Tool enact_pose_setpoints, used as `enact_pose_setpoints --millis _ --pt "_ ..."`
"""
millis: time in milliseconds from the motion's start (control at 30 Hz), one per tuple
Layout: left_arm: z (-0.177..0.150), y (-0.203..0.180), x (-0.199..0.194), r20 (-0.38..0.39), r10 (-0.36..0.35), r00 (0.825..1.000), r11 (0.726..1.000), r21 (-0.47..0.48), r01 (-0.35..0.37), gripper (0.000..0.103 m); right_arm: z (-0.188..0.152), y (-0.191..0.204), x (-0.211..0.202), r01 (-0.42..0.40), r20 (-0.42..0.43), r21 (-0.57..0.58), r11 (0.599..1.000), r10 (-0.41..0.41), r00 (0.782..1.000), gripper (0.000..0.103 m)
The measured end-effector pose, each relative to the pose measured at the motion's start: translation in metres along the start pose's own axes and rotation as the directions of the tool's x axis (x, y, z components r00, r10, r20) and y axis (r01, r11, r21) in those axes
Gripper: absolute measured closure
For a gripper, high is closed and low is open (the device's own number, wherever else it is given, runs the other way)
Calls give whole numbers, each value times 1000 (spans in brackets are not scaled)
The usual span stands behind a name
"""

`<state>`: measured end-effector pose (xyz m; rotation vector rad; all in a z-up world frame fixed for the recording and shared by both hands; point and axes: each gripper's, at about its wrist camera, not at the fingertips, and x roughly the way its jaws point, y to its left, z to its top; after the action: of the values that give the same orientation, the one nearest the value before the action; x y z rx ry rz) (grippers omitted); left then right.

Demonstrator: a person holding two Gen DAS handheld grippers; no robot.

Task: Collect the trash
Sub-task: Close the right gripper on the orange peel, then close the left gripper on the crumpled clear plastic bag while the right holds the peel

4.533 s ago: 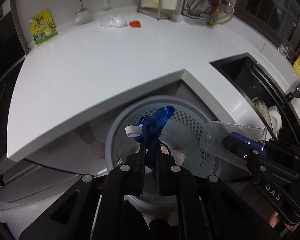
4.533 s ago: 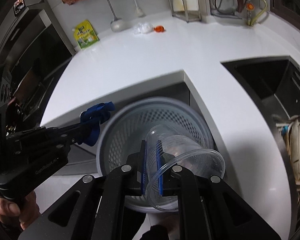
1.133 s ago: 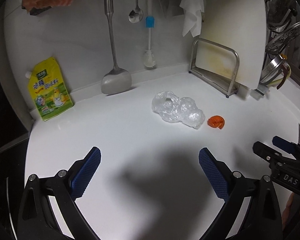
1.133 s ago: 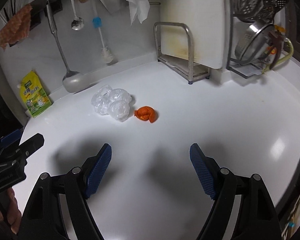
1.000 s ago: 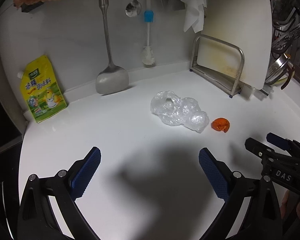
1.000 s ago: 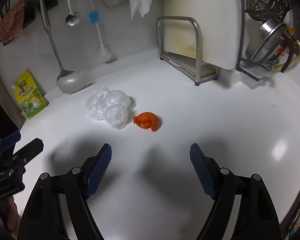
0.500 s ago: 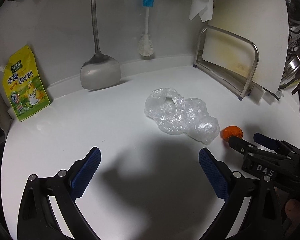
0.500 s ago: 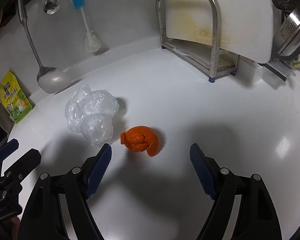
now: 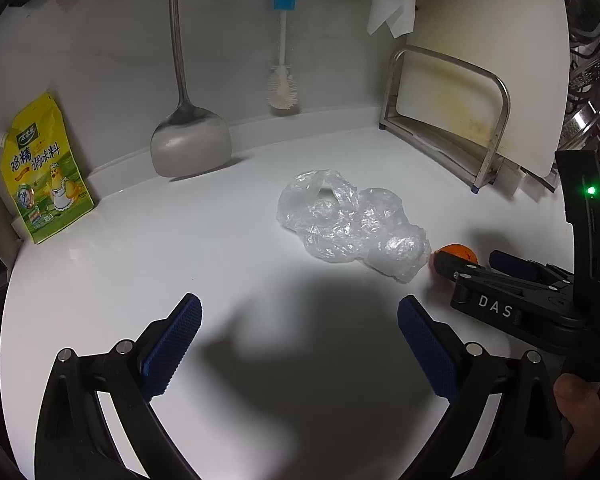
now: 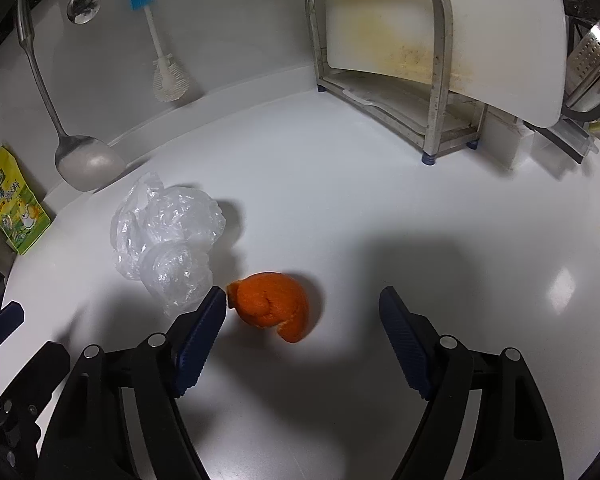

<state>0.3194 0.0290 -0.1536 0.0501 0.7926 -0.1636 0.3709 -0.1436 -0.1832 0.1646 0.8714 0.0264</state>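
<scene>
A crumpled clear plastic bag (image 9: 348,224) (image 10: 166,240) lies on the white counter (image 9: 180,240), and an orange peel (image 10: 274,304) (image 9: 456,251) sits just to its right. My left gripper (image 9: 300,324) hangs open short of the bag with nothing between its blue pads. My right gripper (image 10: 302,316) has its jaws closing around the peel. The peel lies between them near the left pad (image 10: 204,320), and the right pad stands well apart from it. In the left wrist view the right gripper (image 9: 472,262) reaches in from the right, partly hiding the peel.
Against the back wall stand a yellow seasoning pouch (image 9: 44,176), a metal spatula (image 9: 188,144), a bottle brush (image 9: 282,88) and a steel rack with a white cutting board (image 10: 440,40). A hand (image 9: 584,404) grips the right tool's handle at the lower right.
Both grippers came forward and down toward the trash. The right gripper's jaws have narrowed and now straddle the orange peel, which lay ahead of them before.
</scene>
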Motion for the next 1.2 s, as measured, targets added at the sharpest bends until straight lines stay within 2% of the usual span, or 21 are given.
enact_pose_setpoints --millis 33,100,200,467,633,733,1067,1133,1200 --pt "1 -1 0 1 1 1000 1000 2 -1 7 1 1 1 -5 0 -7 1000 5 1000 41" --pt "1 -2 1 0 0 1000 1000 2 0 6 2 4 1 -24 -4 -28 999 24 1000 61" --pt "3 -3 4 -6 -7 1000 1000 -11 7 6 2 6 -2 -36 -2 -46 998 35 999 71" --pt "12 -15 18 1 -17 1000 999 -31 17 6 -8 -20 -33 -44 43 27 999 43 998 73" --pt "23 -26 25 12 -51 999 997 -55 51 6 -20 -40 -45 -30 43 49 998 27 999 73" --pt "30 -37 37 -18 -68 998 996 -65 67 6 -25 -52 -45 -53 23 87 995 51 998 73" --pt "39 -57 80 -118 -13 993 999 -46 8 6 -30 -60 -61 -57 57 96 994 51 997 73" --pt "41 -57 84 -120 -16 993 999 -50 10 7 -30 -62 -63 -60 62 101 993 54 997 73" --pt "42 -59 84 -106 -16 994 999 -44 12 13 -30 -62 -63 -62 63 103 993 56 996 73"
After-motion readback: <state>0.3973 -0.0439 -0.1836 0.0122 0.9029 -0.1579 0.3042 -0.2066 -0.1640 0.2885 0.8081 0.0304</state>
